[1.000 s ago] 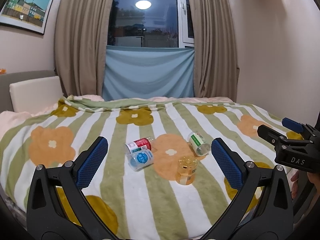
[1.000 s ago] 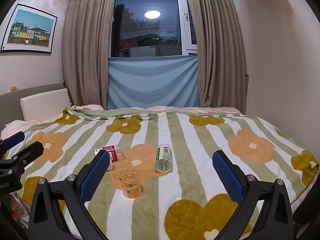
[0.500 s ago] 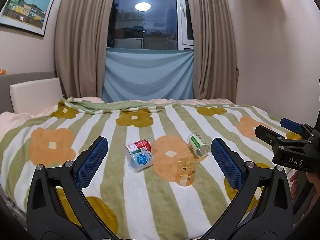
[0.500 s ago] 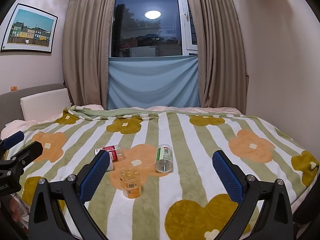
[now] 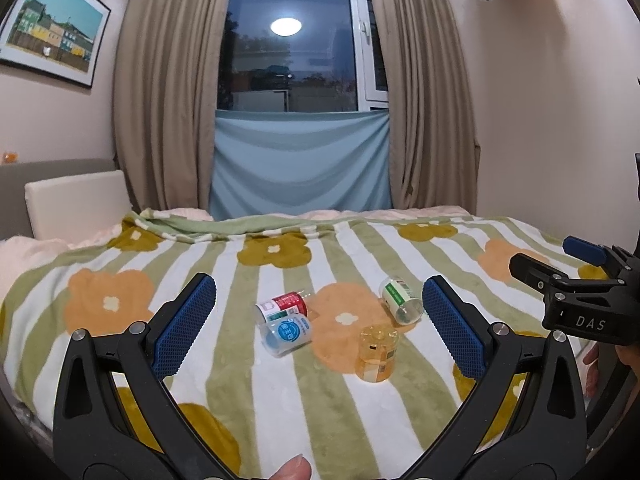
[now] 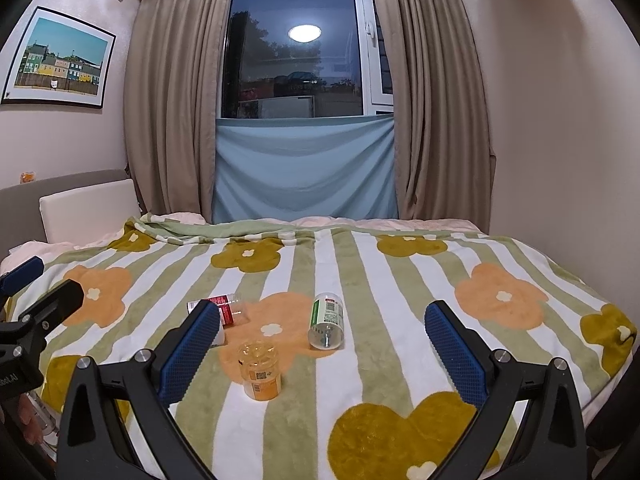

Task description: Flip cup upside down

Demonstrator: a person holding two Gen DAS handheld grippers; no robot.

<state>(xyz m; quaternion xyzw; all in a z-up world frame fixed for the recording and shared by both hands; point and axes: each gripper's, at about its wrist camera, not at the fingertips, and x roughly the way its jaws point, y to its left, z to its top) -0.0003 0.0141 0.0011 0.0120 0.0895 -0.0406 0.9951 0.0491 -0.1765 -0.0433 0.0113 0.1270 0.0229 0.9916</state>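
Left gripper (image 5: 319,328): jaws spread wide, nothing between the blue pads (image 5: 185,327). It hangs above the near edge of the bed. My fingertip (image 5: 294,471) shows at the bottom edge of the left wrist view.

Right gripper (image 6: 322,350): jaws also spread wide, holding nothing, above the near edge of the blanket (image 6: 400,280). It also shows at the right edge of the left wrist view (image 5: 576,276), apart from all cups.

Nearest object: orange cup (image 5: 378,353), translucent. It stands vertical on the blanket at the edge of an orange flower print. I cannot tell which end is up. In the right wrist view it (image 6: 260,370) sits just right of my left-hand pad, not touching it.

Next: blue-labelled cup (image 5: 286,333), lying on its side, left of the orange cup. It touches the red-labelled cup (image 5: 282,305), which lies on its side just behind it. In the right wrist view the red-labelled cup (image 6: 224,307) is partly hidden by the pad; the blue one is mostly hidden.

Green-labelled cup (image 5: 400,299): on its side, right of and beyond the orange cup, apart from it. One round end faces me in the right wrist view (image 6: 327,320).

Farther: white cushion (image 5: 78,203) at left against the grey headboard. Beyond the bed: light blue cloth (image 5: 300,168) below the dark window (image 5: 288,40), brown curtains (image 5: 168,92) on both sides. Framed picture (image 5: 52,36) on the left wall.
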